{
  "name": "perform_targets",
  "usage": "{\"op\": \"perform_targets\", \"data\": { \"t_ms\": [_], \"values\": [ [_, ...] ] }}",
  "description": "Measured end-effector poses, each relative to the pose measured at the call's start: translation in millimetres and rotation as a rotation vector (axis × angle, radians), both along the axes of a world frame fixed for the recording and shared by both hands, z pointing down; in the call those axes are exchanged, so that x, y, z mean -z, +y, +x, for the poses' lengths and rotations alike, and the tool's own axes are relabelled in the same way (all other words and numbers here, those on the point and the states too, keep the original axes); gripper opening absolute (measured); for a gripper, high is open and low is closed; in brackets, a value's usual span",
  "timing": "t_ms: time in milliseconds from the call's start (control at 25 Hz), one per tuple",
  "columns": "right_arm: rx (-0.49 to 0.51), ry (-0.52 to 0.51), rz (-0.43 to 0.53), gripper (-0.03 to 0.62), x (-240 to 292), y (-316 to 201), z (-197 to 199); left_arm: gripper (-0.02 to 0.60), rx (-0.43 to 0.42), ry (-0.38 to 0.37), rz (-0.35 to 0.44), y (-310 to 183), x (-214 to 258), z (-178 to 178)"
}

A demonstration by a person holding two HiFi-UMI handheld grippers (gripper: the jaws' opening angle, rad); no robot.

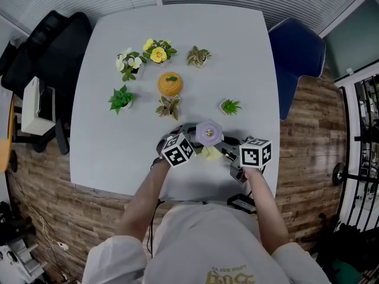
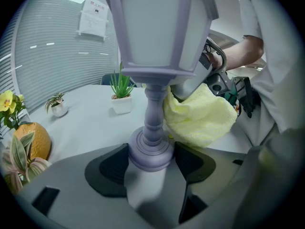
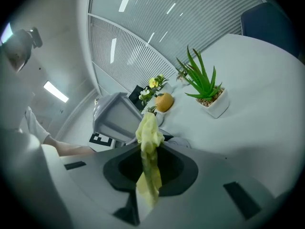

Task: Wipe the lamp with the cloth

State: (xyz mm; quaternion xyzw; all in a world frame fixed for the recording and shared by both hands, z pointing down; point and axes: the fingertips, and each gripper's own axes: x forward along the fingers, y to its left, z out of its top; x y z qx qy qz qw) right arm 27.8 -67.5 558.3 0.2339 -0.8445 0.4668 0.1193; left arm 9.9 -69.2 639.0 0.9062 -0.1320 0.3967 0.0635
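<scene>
A lilac lantern-shaped lamp [image 1: 208, 133] stands near the table's front edge, between my two grippers. In the left gripper view its round base [image 2: 150, 151] sits clamped between the black pads of my left gripper [image 2: 150, 162], which is shut on it. My right gripper [image 3: 148, 168] is shut on a yellow cloth [image 3: 149, 151]. The cloth [image 2: 200, 116] presses against the lamp's stem and the underside of its shade [image 3: 114, 116] on the right side. From above, the cloth [image 1: 211, 152] shows just under the lamp's top, with my left gripper [image 1: 188, 139] and right gripper [image 1: 228, 152] either side.
Several small potted plants [image 1: 230, 106] and an orange pumpkin-shaped pot [image 1: 170, 83] stand further back on the pale table [image 1: 118, 152]. A spiky green plant in a white pot [image 3: 209, 97] is close beyond the lamp. A blue chair [image 1: 296, 58] is at the right, a black chair [image 1: 53, 52] at the left.
</scene>
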Motion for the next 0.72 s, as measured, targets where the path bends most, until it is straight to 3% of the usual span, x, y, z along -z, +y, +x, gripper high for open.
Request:
{"op": "perform_targets", "data": {
  "t_ms": [720],
  "values": [
    [0.008, -0.001, 0.009, 0.063, -1.4, -6.3, -1.1, 0.305, 0.0, -0.001, -0.001, 0.7, 1.9, -0.1]
  ]
}}
